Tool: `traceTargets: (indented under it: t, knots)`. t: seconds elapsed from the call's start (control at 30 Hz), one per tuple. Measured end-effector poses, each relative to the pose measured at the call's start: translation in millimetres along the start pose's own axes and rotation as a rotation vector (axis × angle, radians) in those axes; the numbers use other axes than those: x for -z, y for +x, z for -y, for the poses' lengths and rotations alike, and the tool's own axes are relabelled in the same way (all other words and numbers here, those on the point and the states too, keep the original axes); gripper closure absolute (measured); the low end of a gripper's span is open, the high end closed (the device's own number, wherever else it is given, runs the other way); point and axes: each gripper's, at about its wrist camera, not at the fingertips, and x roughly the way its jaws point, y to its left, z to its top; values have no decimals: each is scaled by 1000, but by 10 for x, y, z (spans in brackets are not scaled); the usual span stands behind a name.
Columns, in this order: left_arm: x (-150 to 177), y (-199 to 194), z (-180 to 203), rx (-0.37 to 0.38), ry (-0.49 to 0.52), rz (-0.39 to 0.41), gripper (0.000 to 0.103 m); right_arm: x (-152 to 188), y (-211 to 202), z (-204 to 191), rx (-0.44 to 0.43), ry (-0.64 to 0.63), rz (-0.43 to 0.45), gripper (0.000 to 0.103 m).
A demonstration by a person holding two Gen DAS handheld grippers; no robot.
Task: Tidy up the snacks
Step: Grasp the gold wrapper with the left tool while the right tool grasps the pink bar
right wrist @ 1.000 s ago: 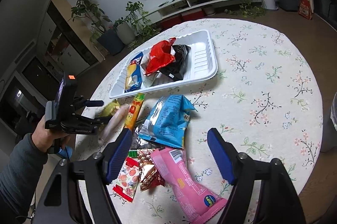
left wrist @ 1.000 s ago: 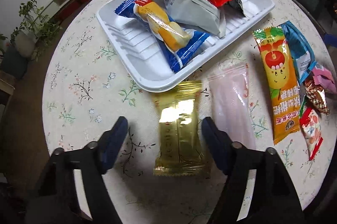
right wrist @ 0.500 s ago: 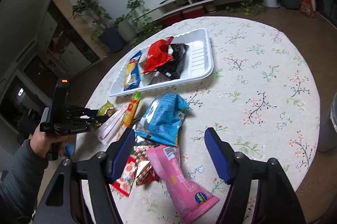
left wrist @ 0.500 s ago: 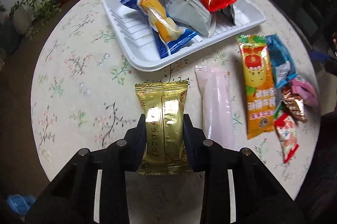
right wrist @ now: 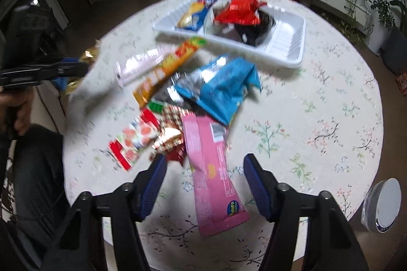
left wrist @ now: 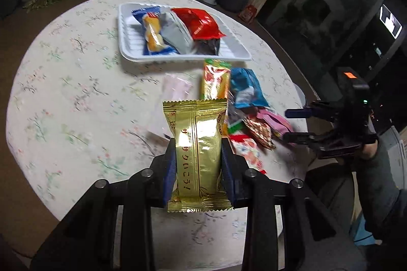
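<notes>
Here, left gripper (left wrist: 198,169) clamped on gold wafer packet (left wrist: 197,151), lifted clear of floral tablecloth (left wrist: 63,105). Beyond: white tray (left wrist: 239,52) holding red bag (left wrist: 199,23) and blue-and-yellow packet (left wrist: 152,34). Between tray and grip: pale pink sleeve (left wrist: 175,90), orange stick pack (left wrist: 215,80), blue bag (left wrist: 246,87). Right gripper (right wrist: 203,182) closing, pads not pressing, astride pink packet (right wrist: 211,169); foil sweets (right wrist: 169,138) just beside left pad.
</notes>
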Motion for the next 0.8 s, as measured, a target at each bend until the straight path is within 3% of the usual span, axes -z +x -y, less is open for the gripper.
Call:
traceTargets:
  t: [0.17,0.23,0.43,0.8]
  knots:
    - [122,82,35,28,-33,-2,74,86,168,2,14,-5,-54,68]
    - [167,116,19,31,-49,-4,74,93,169,35,14,14,-52,73]
    - [204,164,-71,41,-79,3,74,108,128,9,41,27,-47,80]
    - [173,6,-116,52,-88,39,74,60,-234,-106,34,35,24,81]
